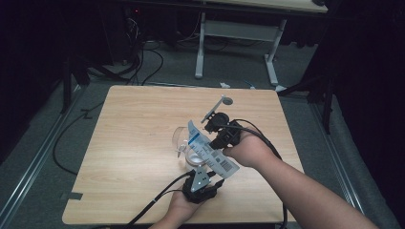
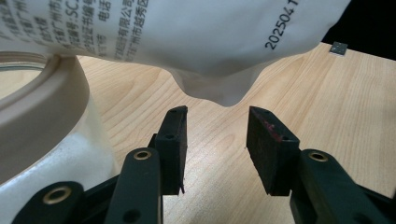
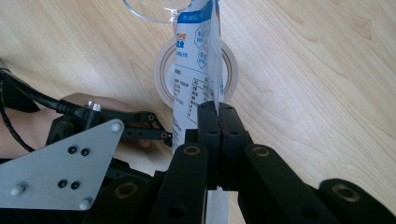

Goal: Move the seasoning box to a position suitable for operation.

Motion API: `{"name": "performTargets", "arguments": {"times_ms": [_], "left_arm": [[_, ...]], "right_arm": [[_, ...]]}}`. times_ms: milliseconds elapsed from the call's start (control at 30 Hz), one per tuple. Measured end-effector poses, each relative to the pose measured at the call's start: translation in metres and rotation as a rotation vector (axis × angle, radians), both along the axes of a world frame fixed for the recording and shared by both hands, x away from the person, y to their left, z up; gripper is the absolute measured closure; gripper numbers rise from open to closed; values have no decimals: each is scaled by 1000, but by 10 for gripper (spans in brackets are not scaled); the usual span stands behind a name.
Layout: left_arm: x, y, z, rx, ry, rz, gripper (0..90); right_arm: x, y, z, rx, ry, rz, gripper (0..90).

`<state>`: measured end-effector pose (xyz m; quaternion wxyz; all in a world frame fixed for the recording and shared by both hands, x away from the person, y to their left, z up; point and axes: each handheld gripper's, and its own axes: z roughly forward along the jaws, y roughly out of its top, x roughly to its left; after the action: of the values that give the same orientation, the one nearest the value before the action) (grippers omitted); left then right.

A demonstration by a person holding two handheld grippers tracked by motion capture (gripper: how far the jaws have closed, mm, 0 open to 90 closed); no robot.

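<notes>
- Dark room, grey floor with cables; a wooden table (image 1: 133, 157) fills the middle of the high view, with a white desk frame (image 1: 236, 40) behind it at top centre.
- A white printed pouch (image 1: 210, 152) is held tilted over the table, centre of the high view, its upper end pointing toward the upper left.
- The right gripper (image 3: 218, 116) is seen at lower centre of the right gripper view, jaws clamped flat on the pouch (image 3: 196, 84) edge.
- The left gripper (image 2: 217, 140) is at bottom centre of the left gripper view, jaws parted; nothing is pressed between them, and the pouch (image 2: 196, 42) hangs above the tips.
- A jar (image 2: 42, 140) with a wide cream rim stands at the left edge of the left gripper view, just beside the left jaw, under the pouch.
- The jar (image 3: 163, 70) mouth is seen as a ring behind the pouch, upper centre of the right gripper view.
- A clear plastic cup (image 1: 180, 138) lies just left of the pouch in the high view; whether they touch cannot be told.
</notes>
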<state>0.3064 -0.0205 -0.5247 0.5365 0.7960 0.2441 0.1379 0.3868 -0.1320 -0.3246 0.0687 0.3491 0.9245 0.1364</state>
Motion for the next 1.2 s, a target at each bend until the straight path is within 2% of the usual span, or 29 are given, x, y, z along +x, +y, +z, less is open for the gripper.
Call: {"name": "performTargets", "arguments": {"times_ms": [367, 633, 800, 967, 1000, 1067, 1200], "left_arm": [[-8, 17, 3, -32, -14, -4, 583], [-13, 38, 6, -19, -31, -10, 575], [-14, 64, 9, -26, -36, 20, 567], [-11, 95, 10, -1, -39, 55, 564], [-10, 101, 10, -3, -34, 69, 563], [-8, 117, 9, 19, -36, 99, 558], [-6, 145, 8, 15, -37, 154, 550]], "right_arm": [[0, 2, 0, -3, -4, 9, 899], [-1, 0, 0, -4, -5, 2, 899], [-2, -3, 0, -4, -6, 0, 899], [-2, -5, 0, 9, -4, -4, 899], [-3, -5, 0, 9, -3, -6, 899], [-3, -6, 0, 6, -4, -3, 899], [-3, -8, -2, 7, -4, -7, 899]]}}
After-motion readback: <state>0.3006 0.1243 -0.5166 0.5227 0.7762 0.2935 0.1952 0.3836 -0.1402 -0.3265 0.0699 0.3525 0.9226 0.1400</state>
